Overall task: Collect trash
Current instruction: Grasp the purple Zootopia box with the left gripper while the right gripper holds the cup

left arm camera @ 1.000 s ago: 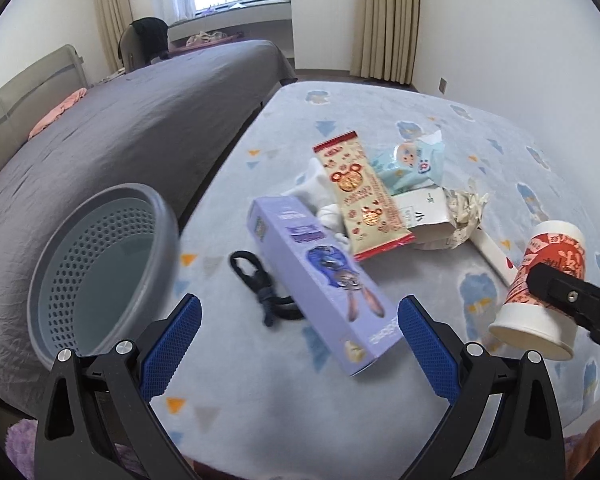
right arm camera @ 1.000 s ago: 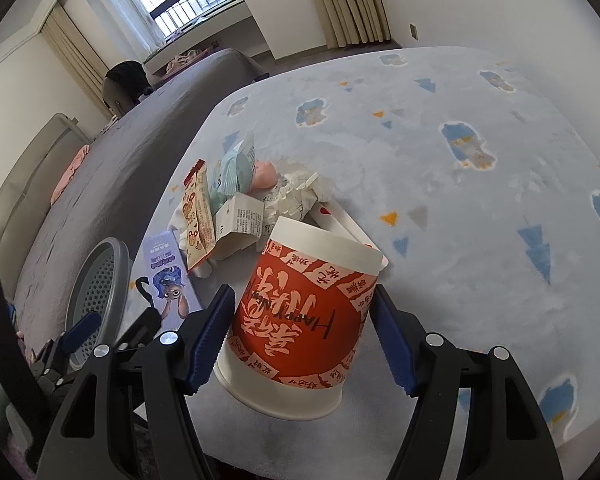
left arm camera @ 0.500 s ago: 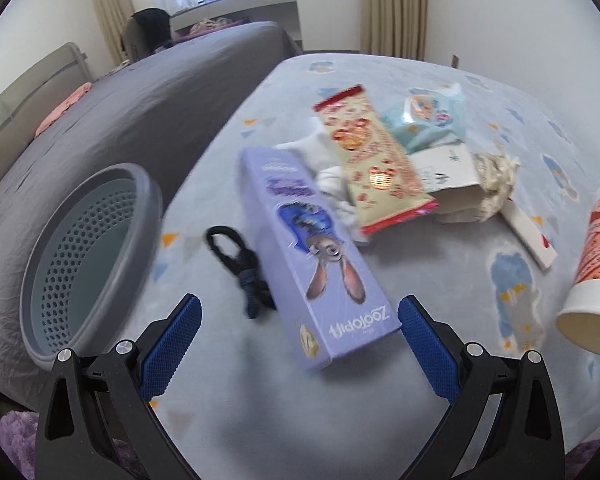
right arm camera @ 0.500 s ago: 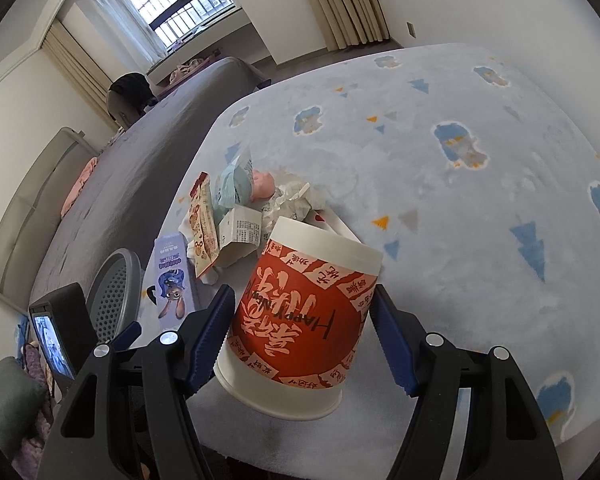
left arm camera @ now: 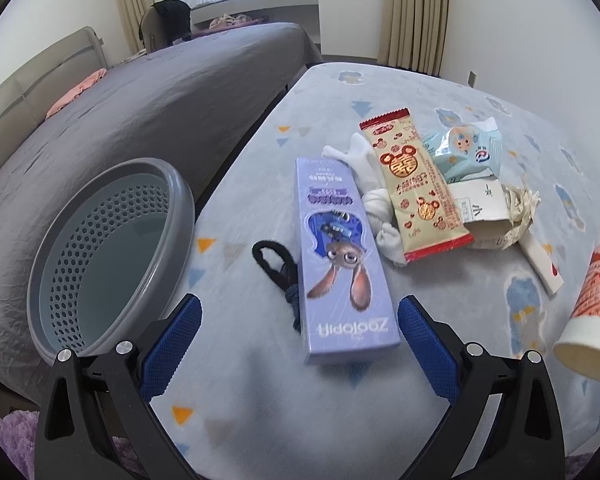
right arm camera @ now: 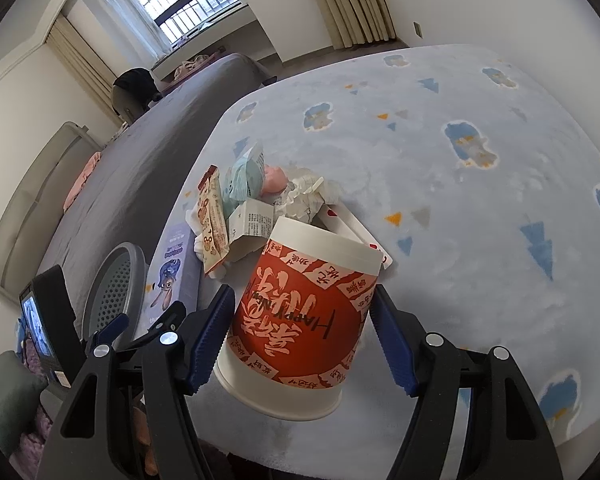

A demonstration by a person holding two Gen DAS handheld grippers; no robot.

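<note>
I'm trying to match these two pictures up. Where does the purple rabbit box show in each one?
Left wrist view: the purple rabbit box lies in the centre, just ahead of the open left gripper.
Right wrist view: it sits at the left, partly hidden.
Shared landmark: the grey basket beside it.

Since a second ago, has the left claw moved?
Yes. The left claw has crept toward the purple box, whose near end now sits between its open blue fingers.
</note>
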